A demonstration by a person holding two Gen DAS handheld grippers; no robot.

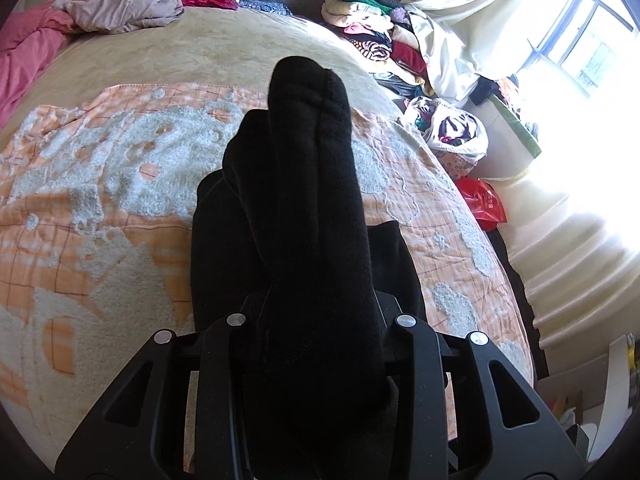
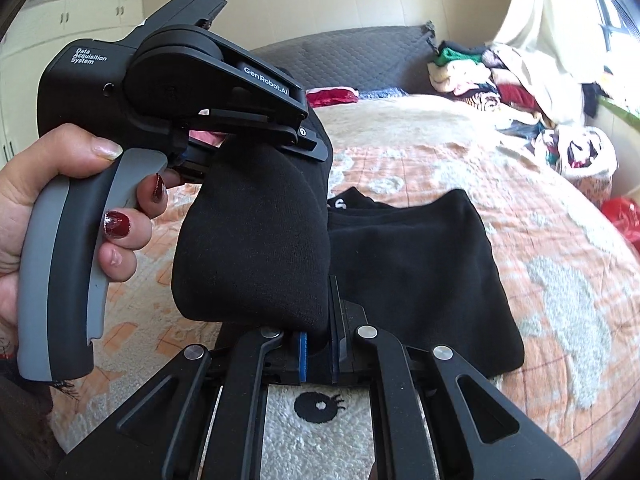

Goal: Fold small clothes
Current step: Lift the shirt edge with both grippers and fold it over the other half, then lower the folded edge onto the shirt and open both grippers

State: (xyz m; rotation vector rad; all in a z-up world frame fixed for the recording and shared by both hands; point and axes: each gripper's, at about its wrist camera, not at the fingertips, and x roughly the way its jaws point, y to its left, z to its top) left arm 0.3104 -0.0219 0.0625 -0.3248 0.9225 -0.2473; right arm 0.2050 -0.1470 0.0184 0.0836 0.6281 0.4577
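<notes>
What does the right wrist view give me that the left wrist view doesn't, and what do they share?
Only the right wrist view shows the person's left hand squeezing the left gripper, the right gripper pinching the black sock, and white lettering on the black garment.

Only the left wrist view shows the window, the pink blanket and the sock's toe end.

Both show the sock held above the orange patterned bedspread, the clothes pile and the red bag.

We see a black sock (image 1: 312, 208) at frame centre, an orange-and-white checked blanket (image 1: 100, 184) with fluffy patches beneath, pink bedding (image 1: 28, 48) upper left, and a red bag (image 1: 482, 202) right.
</notes>
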